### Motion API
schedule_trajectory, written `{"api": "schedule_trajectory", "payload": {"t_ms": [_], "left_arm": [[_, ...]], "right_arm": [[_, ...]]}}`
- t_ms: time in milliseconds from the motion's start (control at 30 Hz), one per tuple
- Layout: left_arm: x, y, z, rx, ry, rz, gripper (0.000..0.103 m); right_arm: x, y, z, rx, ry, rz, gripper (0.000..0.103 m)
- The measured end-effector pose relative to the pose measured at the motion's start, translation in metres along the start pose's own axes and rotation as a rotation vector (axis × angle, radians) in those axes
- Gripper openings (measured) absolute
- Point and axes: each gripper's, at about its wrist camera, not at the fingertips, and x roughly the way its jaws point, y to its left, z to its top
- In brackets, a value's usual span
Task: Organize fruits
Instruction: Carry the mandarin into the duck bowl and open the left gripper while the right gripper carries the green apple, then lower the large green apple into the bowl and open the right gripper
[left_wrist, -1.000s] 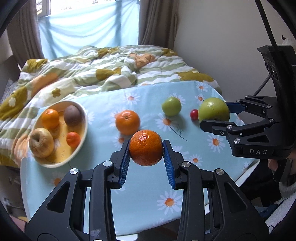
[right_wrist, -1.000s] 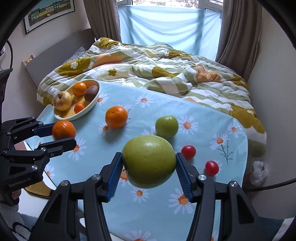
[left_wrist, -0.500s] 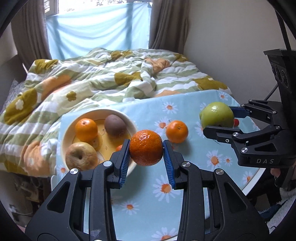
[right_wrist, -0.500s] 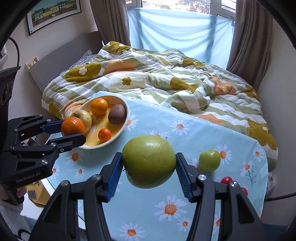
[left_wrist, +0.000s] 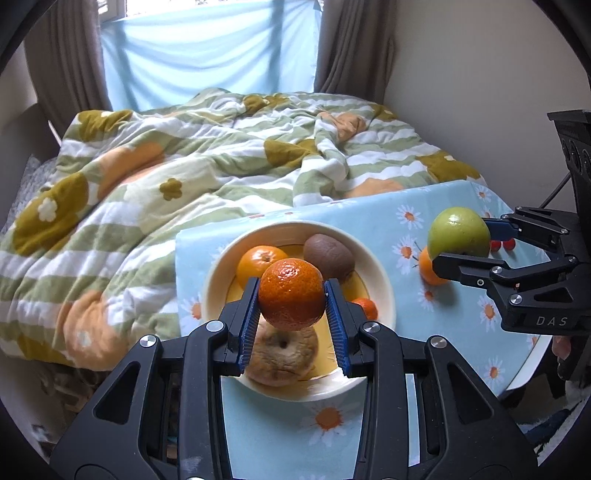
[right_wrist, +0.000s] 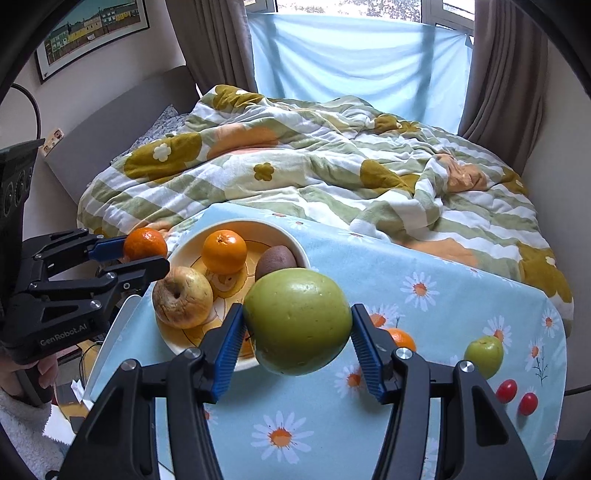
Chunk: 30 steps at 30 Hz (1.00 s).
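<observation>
My left gripper (left_wrist: 291, 299) is shut on a mandarin (left_wrist: 291, 294) and holds it over the cream bowl (left_wrist: 382, 284). The bowl holds an orange (left_wrist: 255, 260), a brown kiwi (left_wrist: 328, 253), a wrinkled yellow apple (left_wrist: 284, 360) and a small mandarin (left_wrist: 366, 307). My right gripper (right_wrist: 297, 325) is shut on a big green apple (right_wrist: 297, 319), held above the table just right of the bowl (right_wrist: 177, 343). On the daisy tablecloth (right_wrist: 424, 302) lie an orange (right_wrist: 400, 338), a small green apple (right_wrist: 484, 354) and two cherry tomatoes (right_wrist: 515, 397).
A bed with a striped flowered quilt (right_wrist: 332, 155) runs along the table's far side. The table's left edge drops to the floor beside the bowl. A wall stands close on the right. A hand (right_wrist: 44, 369) grips the left tool's handle.
Both grippers have moved left across the table with their fruit. The mandarin now hangs over the bowl, and the green apple has come up beside the bowl.
</observation>
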Motion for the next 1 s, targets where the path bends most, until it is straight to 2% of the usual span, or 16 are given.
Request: {"api": "schedule_trajectory", "payload": {"t_ms": [333,700,733,767,800,833,900,1000], "left_arm": [[0.040,0.046,-0.001,0.014,0.051,-0.020,0.041],[0.055,0.054,0.001,0.057,0.084,-0.013,0.042],[0.053,0.053,0.001,0.064,0.076,-0.013,0.047],[0.051,0.053,0.001,0.071,0.072,-0.011,0.056],[0.050,0.052,0.002,0.073,0.070,-0.007,0.094],[0.046,0.052,0.002,0.071,0.056,-0.010,0.103],[0.042,0.052,0.003,0.059,0.050,-0.022,0.103],[0.039,0.052,0.001,0.047,0.060,0.001,0.103]], "right_arm": [[0.029,0.021,0.010,0.045,0.013,-0.023,0.053],[0.034,0.019,0.006,0.105,0.028,-0.063,0.053],[0.033,0.018,0.006,0.108,0.026,-0.065,0.053],[0.032,0.018,0.006,0.110,0.026,-0.066,0.053],[0.032,0.018,0.005,0.111,0.025,-0.068,0.053],[0.031,0.017,0.006,0.111,0.023,-0.069,0.053],[0.030,0.017,0.006,0.110,0.023,-0.067,0.053],[0.030,0.018,0.008,0.097,0.025,-0.055,0.053]]}}
